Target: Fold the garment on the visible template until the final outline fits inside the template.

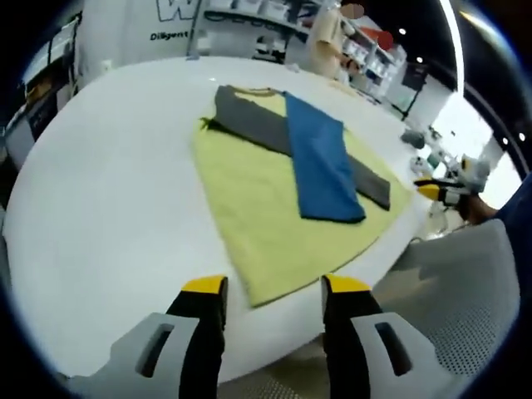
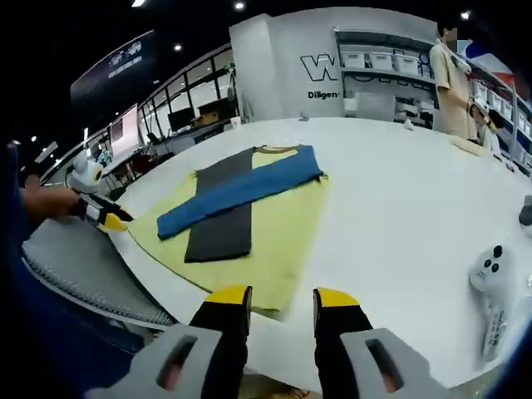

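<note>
The yellow shirt (image 1: pixel 274 224) is being shown spread flat on the white counter (image 1: pixel 108 199), near its edge. One grey sleeve (image 1: pixel 283 137) and one blue sleeve (image 1: pixel 320 166) are being laid crossed over the body. The left tool (image 1: pixel 273 291) is being held above the near hem with its jaws spread and nothing between them. The right tool (image 2: pixel 281 298) is being held over the other corner of the shirt (image 2: pixel 258 224), also spread and empty. A white controller (image 2: pixel 490 278) is lying on the counter, well apart from the shirt.
</note>
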